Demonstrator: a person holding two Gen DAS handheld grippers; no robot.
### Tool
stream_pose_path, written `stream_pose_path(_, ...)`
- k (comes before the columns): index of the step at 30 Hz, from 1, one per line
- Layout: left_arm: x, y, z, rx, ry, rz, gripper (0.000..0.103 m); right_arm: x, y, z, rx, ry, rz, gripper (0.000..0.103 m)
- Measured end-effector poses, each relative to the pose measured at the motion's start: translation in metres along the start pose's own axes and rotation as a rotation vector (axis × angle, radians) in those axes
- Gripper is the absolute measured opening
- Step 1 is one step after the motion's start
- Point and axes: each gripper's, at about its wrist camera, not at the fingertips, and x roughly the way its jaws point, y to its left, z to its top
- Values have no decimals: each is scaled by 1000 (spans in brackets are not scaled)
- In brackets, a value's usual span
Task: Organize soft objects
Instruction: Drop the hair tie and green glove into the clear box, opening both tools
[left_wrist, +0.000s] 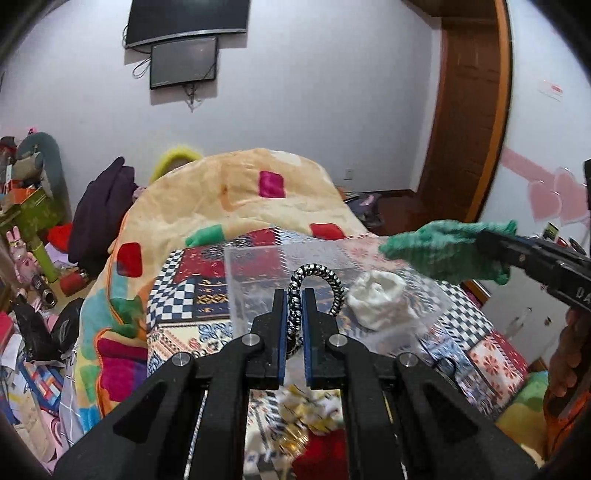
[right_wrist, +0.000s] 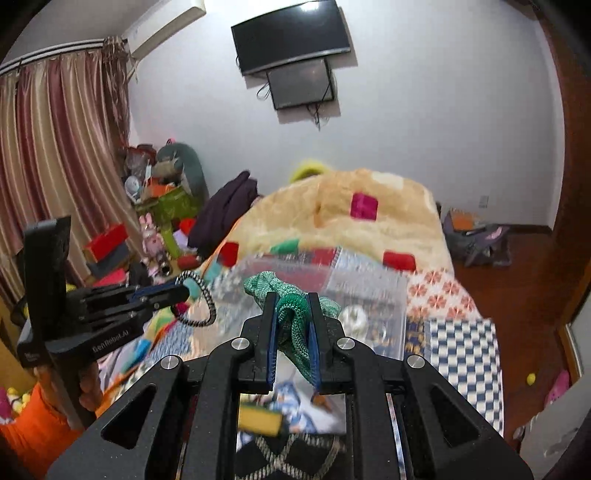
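A bed with a patchwork quilt (left_wrist: 192, 295) bore a clear plastic box (left_wrist: 258, 291) holding a white knitted bundle (left_wrist: 378, 301). Over the box, the right gripper (right_wrist: 291, 314) pinched a bunched green braided rope (right_wrist: 295, 317); the left gripper (left_wrist: 294, 306) clamped a looped black-and-white braided cord (left_wrist: 317, 280).

A bed (left_wrist: 177, 306) with a patchwork cover carries a clear plastic box (left_wrist: 258, 280) and a fleece blanket (left_wrist: 236, 192).
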Motion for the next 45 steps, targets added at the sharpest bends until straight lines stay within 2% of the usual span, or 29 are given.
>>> stream_pose_path(4, 22, 7, 8, -13, 30, 19, 6, 19, 1, 11, -10, -3, -26, 13)
stream_pose_path(9, 52, 11, 10, -26, 92, -3, 6, 52, -2, 15, -17, 36, -53, 13)
stream_pose_path(16, 90, 11, 1, -40, 195, -61, 6, 99, -8, 3, -25, 121, -89, 13)
stream_pose_path(21, 101, 8, -6, -26, 230, -52, 7, 120, -12, -7, -33, 188, -97, 13)
stream_pose_path(23, 103, 8, -9, -25, 241, -47, 10, 124, -11, -10, -39, 217, -85, 14)
stream_pose_path(25, 103, 9, -11, -25, 248, -45, 22, 125, -9, -13, -53, 236, -82, 15)
stream_pose_path(28, 96, 10, -13, -22, 238, -41, 38, 124, -5, -18, -72, 269, -72, 25)
stream_pose_path(31, 82, 8, -15, -5, 209, -28, 49, 119, -3, -21, -84, 287, -61, 41)
stream_pose_path(32, 77, 7, -15, 2, 199, -19, 51, 118, -3, -21, -87, 286, -61, 48)
stream_pose_path(34, 69, 5, -14, 13, 180, -9, 54, 111, -3, -21, -91, 278, -64, 54)
stream_pose_path(38, 51, 3, -11, 24, 143, -4, 57, 97, -3, -17, -87, 260, -52, 61)
stream_pose_path(42, 29, 0, -11, 30, 102, 6, 67, 73, -4, -13, -70, 209, -60, 81)
stream_pose_path(45, 16, -5, -15, 47, 80, 15, 75, 55, -7, -12, -59, 175, -67, 85)
